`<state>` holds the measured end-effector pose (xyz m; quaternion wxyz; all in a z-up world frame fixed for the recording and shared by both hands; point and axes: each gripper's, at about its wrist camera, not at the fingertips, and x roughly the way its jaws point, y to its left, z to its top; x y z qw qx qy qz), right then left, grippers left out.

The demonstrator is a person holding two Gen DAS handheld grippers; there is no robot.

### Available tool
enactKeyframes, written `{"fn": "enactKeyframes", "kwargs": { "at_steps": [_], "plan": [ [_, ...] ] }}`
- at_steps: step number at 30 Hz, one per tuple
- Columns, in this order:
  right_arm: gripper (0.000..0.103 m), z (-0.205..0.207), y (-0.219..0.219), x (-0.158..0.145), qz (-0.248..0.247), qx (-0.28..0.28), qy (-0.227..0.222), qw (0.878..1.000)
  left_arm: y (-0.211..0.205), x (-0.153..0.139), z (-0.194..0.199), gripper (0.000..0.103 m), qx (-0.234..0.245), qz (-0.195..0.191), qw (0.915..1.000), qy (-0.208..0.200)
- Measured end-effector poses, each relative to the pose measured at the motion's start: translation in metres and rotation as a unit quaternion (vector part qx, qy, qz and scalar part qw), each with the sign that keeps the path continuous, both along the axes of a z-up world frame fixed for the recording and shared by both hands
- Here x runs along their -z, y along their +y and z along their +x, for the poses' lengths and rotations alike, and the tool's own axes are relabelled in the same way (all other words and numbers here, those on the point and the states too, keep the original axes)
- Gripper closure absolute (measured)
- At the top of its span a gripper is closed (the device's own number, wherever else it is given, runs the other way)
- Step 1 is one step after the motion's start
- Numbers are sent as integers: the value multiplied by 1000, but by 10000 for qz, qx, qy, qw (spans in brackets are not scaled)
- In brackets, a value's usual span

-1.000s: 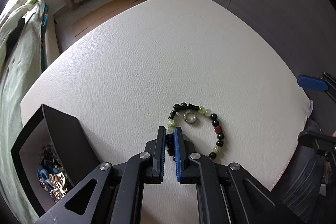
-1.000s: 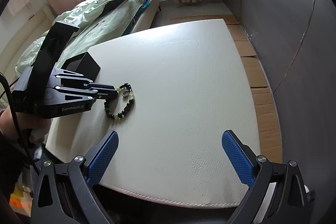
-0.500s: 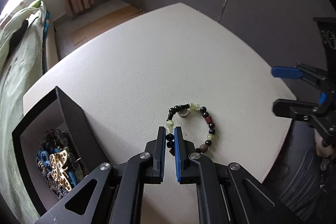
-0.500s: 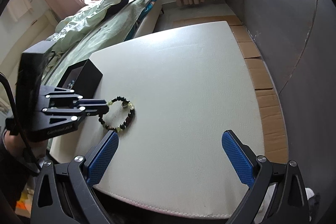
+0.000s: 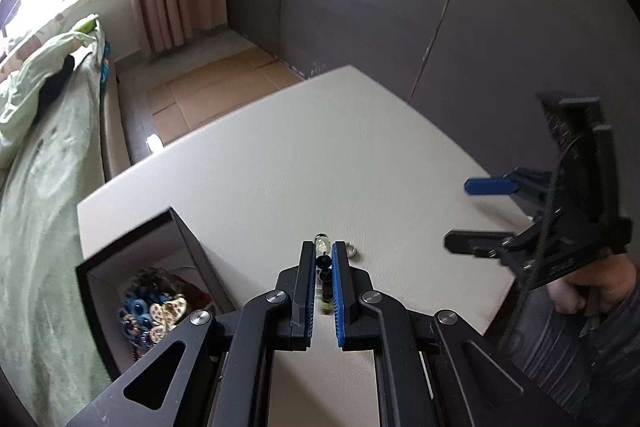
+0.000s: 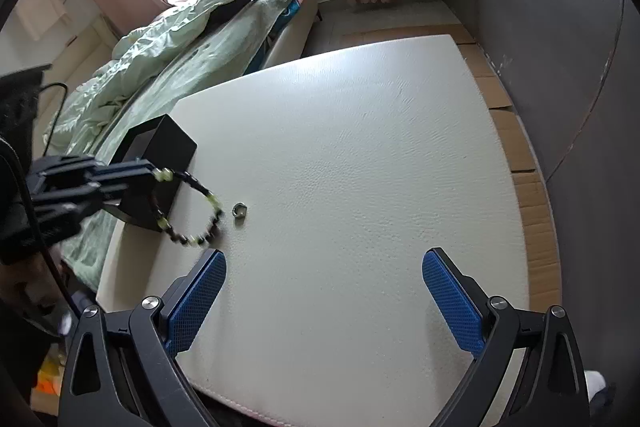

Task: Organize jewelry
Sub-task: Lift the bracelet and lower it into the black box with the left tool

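The left gripper [image 5: 323, 269] pinches a beaded bracelet [image 6: 188, 205], its blue pads pressed in on the strand so that the loop of black and pale green beads hangs free below the fingertips, clear of the white table [image 6: 360, 147]. Seen from the right wrist view, the loop dangles edge-on beside the black jewelry box [image 6: 160, 155], its plane roughly upright and its lowest beads just above the tabletop. The box stands open at the table's left near corner, immediately to the left of the raised bracelet, with a heap of blue and gold pieces [image 5: 154, 311] already lying inside. The deciding relation is this short sideways gap: the box mouth lies left of the left gripper and lower than it, so the hanging loop looks set for a carry to the left over the box's dark wall before release. A small silver ring [image 6: 240, 209] rests on the table just right of the bracelet, apart from it and untouched. The right gripper [image 6: 322, 293] hovers at the near edge of the table with its jaws spread wide and nothing between them; of the two, it appears the nearer to the ring.
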<state>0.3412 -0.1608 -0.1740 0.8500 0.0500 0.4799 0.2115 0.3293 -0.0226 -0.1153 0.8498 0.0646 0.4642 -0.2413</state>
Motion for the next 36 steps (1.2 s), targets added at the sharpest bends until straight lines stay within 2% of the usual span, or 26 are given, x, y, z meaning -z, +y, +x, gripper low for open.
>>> {"fn": "enactKeyframes", "kwargs": {
  "at_steps": [5,12,17,21,27,34,36],
  "plan": [
    [5,2,5,1,42,-86,-3,10000,6,-25,-1,96,-92,-157,9997,-178],
    [22,7,26,-1,113,-450,-21,9989,20,-62,-8,96,-248,-243,9981,-511],
    [27,10,49,-2,45,-826,-125,9965,30,-77,-16,96,-352,-193,9968,-689],
    [37,12,69,-2,-89,-1142,-197,9932,43,-82,-20,96,-483,-219,9958,-745],
    [38,20,94,5,-369,-1450,-189,9886,59,-81,-25,96,-615,-207,9948,-780],
    [43,30,111,12,-611,-1599,-94,9852,85,-63,-19,96,-890,-320,9935,-629],
    [48,34,112,15,-623,-1576,-53,9855,89,-58,-17,96,-935,-340,9933,-589]
  ]
}}
